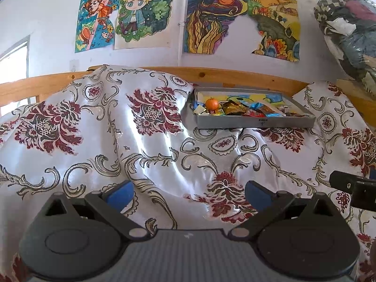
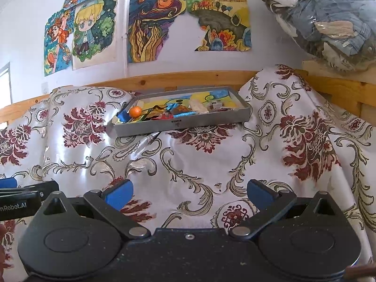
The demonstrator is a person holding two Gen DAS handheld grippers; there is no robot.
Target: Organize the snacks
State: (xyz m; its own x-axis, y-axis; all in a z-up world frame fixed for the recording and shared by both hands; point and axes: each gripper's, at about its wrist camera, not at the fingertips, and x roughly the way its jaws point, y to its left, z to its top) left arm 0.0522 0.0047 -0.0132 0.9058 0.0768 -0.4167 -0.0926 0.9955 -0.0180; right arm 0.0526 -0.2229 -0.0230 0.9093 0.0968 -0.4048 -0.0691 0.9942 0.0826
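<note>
We see a shallow grey tray (image 1: 255,121) of bright snack wrappers (image 1: 256,110) and a small orange (image 1: 212,103), far ahead of our left gripper (image 1: 189,193) and right gripper (image 2: 189,193), both level, spread wide, empty, over the floral cloth (image 1: 150,145).

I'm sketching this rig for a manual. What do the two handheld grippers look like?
Both match: the left gripper and right gripper have black linkage arms on round black housings, blue fingertip pads, silver pivot rivets and ribbed dark bodies. White lettering reading "nRobot.AI" marks the left one's side.
</note>
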